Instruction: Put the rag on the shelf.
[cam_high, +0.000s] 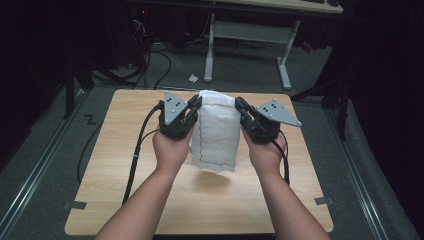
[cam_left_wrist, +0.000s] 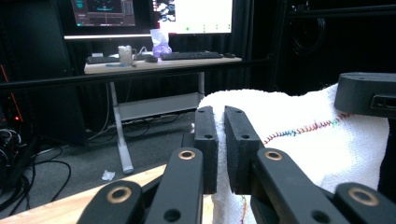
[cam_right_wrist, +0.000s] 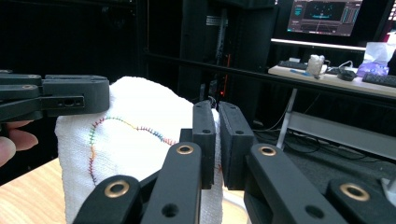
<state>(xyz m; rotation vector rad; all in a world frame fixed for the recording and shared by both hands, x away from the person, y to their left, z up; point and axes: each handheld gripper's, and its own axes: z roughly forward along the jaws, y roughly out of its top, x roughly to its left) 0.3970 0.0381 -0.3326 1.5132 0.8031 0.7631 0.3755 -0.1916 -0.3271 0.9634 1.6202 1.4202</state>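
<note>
— Where was the white towel (cam_high: 216, 131)?
— Hanging above the tabletop (cam_high: 120, 165), stretched between both tools.
— And their jaws?
— The left hand-held gripper (cam_high: 196, 104) and the right hand-held gripper (cam_high: 240, 106) each pinched a top corner.

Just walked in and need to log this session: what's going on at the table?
A person holds a two-jaw gripper in each hand and has a white towel with multicoloured stitching lifted off the wooden table. The left gripper is shut on the towel's upper left edge, the right gripper on its upper right edge. The towel hangs folded between them, its lower end above the tabletop.
</note>
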